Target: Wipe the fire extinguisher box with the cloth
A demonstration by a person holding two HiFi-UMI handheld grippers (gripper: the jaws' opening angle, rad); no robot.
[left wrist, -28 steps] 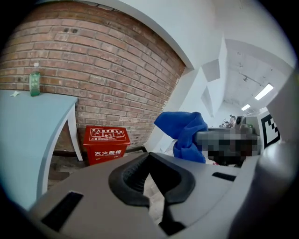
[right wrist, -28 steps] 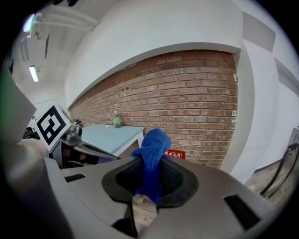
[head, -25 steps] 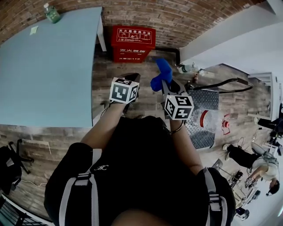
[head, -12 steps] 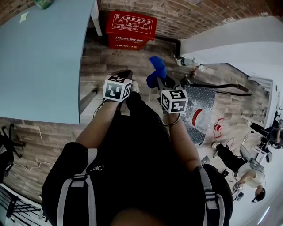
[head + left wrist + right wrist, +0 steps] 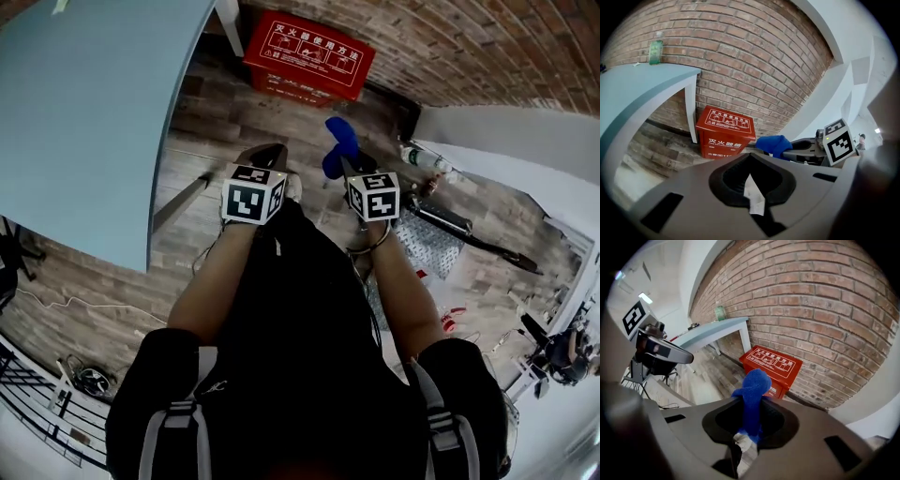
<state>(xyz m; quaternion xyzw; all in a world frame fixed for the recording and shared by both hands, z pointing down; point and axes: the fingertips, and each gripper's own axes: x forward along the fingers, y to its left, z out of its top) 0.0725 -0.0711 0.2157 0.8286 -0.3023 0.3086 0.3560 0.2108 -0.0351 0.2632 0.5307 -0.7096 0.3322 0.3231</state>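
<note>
The right gripper (image 5: 749, 423) is clenched on a bright blue cloth (image 5: 753, 391), whose bunched upper end stands straight up out of the closed jaws while its lower end is pinched in the dark recess between them. Beside it, the left gripper (image 5: 751, 187) has its jaws pressed together with no object between them. Only a small white sliver shows at the seam, and a like one shows under the cloth in the right gripper view, so it may be part of the tool itself. From the head view both grippers are held side by side and apart, out in front of the person in black clothing (image 5: 300, 366), each topped by its marker cube. Straight ahead of both jaws, and well apart from them, the red rectangular fire extinguisher box (image 5: 772, 363) with white printing on its lid and front stands on the grey-brown wood-plank floor (image 5: 211, 117). The box is against the foot of the red brick wall (image 5: 825, 305), and the cloth is not touching it. Just to the left of the box is the white leg of a pale blue table (image 5: 633, 89), whose top stretches away on the left gripper's side. A green bottle (image 5: 655, 51) stands at the table's far edge by the wall. Off to the right gripper's side, a clear plastic bottle (image 5: 427, 159) lies on the floor near the foot of a white wall.
</note>
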